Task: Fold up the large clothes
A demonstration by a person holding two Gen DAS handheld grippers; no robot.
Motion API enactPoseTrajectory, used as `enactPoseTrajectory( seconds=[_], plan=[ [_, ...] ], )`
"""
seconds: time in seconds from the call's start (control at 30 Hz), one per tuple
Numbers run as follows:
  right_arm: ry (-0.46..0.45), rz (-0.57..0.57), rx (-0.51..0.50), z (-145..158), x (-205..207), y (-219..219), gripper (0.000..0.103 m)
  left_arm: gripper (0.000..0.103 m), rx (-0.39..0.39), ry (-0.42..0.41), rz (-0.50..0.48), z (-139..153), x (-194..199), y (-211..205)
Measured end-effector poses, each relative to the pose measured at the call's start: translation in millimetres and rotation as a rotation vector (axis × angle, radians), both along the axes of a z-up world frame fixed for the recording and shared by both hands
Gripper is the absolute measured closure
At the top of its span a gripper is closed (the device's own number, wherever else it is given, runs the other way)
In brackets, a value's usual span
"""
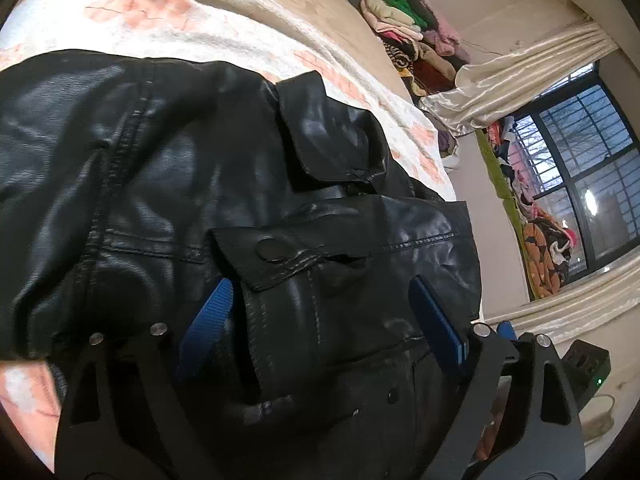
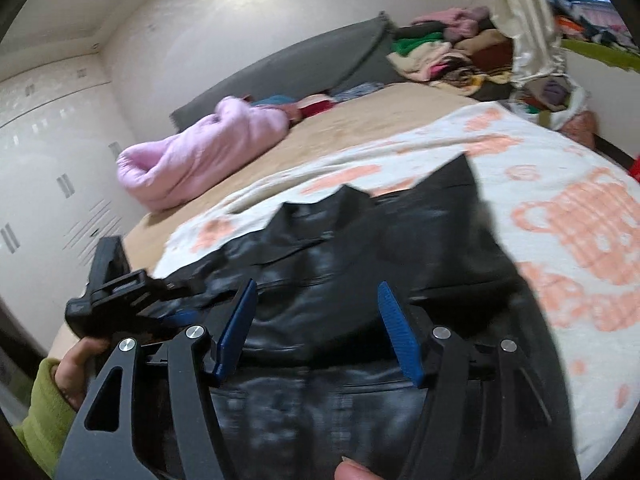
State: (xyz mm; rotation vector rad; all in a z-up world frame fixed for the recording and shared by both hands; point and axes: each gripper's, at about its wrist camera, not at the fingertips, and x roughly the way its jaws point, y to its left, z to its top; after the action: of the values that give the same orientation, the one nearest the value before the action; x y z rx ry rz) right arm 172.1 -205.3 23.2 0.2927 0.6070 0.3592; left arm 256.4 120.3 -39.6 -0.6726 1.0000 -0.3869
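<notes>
We see both grippers angled down: left gripper (image 1: 320, 292) jaws apart, right gripper (image 2: 318, 300) jaws apart too. Left hand (image 2: 78, 368) in green sleeve (image 2: 42, 420) grips its handle.

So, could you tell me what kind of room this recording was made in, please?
Most likely a bedroom in a home: a wide bed with a grey headboard, a curtained window, and heaps of clothes beside it. A black jacket lies on the flowered blanket.

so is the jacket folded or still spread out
Partly folded: the jacket lies bunched on the blanket, layers overlapping, not a neat stack.
</notes>
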Motion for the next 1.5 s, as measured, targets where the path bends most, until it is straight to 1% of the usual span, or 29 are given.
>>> enactPoseTrajectory(
  seconds=[0.03, 0.07, 0.1, 0.13, 0.17, 0.2, 0.27, 0.37, 0.4, 0.43, 0.47, 0.5, 0.57, 0.6, 0.67, 0.8, 0.9, 0.97, 1.03, 1.07, 1.1, 1.13, 1.17, 1.2, 1.23, 1.3, 1.4, 1.47, 1.5],
  plan=[
    [0.001, -0.018, -0.001, 0, 0, -6, 0.042, 0.034, 0.0, -0.011, -0.003, 0, 2, -3],
    [0.003, -0.034, 0.002, -1, 0, -13, 0.042, 0.049, 0.002, -0.022, 0.002, 0, 3, -5],
    [0.005, -0.048, 0.001, -2, 0, -19, 0.042, 0.058, 0.0, -0.034, 0.01, 0, 6, -6],
    [0.005, -0.064, -0.005, -2, 0, -24, 0.042, 0.08, -0.004, -0.045, 0.011, 0, 7, -6],
    [0.005, -0.076, -0.008, -2, -1, -29, 0.042, 0.097, -0.014, -0.057, 0.007, 1, 8, -6],
    [0.005, -0.087, -0.009, -3, 0, -33, 0.042, 0.1, -0.035, -0.077, -0.007, 5, 9, -7],
    [0.005, -0.111, -0.008, -2, -1, -42, 0.042, 0.102, -0.024, -0.128, -0.034, 21, 7, -13],
    [-0.001, -0.141, -0.012, 1, -1, -53, 0.042, 0.103, -0.023, -0.262, -0.065, 62, -5, -23],
    [-0.006, -0.15, -0.021, 3, -2, -55, 0.042, 0.103, -0.014, -0.323, -0.069, 82, -12, -24],
    [-0.007, -0.16, -0.031, 5, 0, -58, 0.042, 0.103, 0.001, -0.37, -0.064, 97, -16, -25],
    [-0.008, -0.167, -0.037, 5, 1, -59, 0.042, 0.103, 0.028, -0.437, -0.055, 116, -24, -23],
    [-0.006, -0.176, -0.043, 5, 2, -61, 0.042, 0.103, 0.038, -0.477, -0.048, 127, -29, -19],
    [0.026, -0.2, -0.065, 1, 7, -65, 0.042, 0.103, 0.053, -0.516, -0.022, 138, -34, -9],
    [0.045, -0.208, -0.077, 0, 11, -66, 0.042, 0.103, 0.057, -0.507, -0.005, 136, -34, -2],
    [0.101, -0.231, -0.123, -8, 23, -67, 0.041, 0.103, 0.071, -0.465, 0.029, 123, -30, 11],
    [0.173, -0.254, -0.169, -25, 50, -71, 0.041, 0.103, 0.085, -0.309, 0.064, 77, -15, 28],
    [0.245, -0.237, -0.159, -44, 74, -75, 0.041, 0.103, 0.126, -0.229, 0.071, 50, -13, 32],
    [0.288, -0.217, -0.128, -54, 89, -76, 0.041, 0.103, 0.125, -0.211, 0.076, 45, -15, 38],
    [0.316, -0.183, -0.098, -62, 103, -75, 0.041, 0.102, 0.136, -0.22, 0.073, 48, -17, 40],
    [0.328, -0.175, -0.091, -65, 107, -75, 0.044, 0.102, 0.143, -0.225, 0.07, 47, -20, 40],
    [0.338, -0.171, -0.085, -68, 112, -76, 0.051, 0.102, 0.16, -0.223, 0.07, 45, -21, 41],
    [0.351, -0.166, -0.09, -73, 117, -79, 0.074, 0.102, 0.175, -0.221, 0.073, 44, -22, 41],
    [0.353, -0.173, -0.094, -74, 118, -81, 0.082, 0.102, 0.192, -0.217, 0.078, 41, -22, 42],
    [0.35, -0.174, -0.062, -76, 117, -88, 0.083, 0.102, 0.211, -0.201, 0.082, 36, -21, 43],
    [0.343, -0.173, -0.022, -77, 114, -96, 0.084, 0.102, 0.21, -0.188, 0.081, 31, -20, 44],
    [0.339, -0.186, -0.01, -81, 112, -101, 0.084, 0.101, 0.211, -0.145, 0.071, 18, -12, 42],
    [0.343, -0.185, -0.054, -87, 114, -96, 0.081, 0.1, 0.241, -0.091, 0.077, 0, -7, 40],
    [0.341, -0.181, -0.097, -84, 116, -91, 0.078, 0.099, 0.216, -0.081, 0.084, -3, -7, 44],
    [0.344, -0.186, -0.103, -83, 116, -91, 0.073, 0.098, 0.2, -0.083, 0.087, -2, -8, 46]
  ],
)
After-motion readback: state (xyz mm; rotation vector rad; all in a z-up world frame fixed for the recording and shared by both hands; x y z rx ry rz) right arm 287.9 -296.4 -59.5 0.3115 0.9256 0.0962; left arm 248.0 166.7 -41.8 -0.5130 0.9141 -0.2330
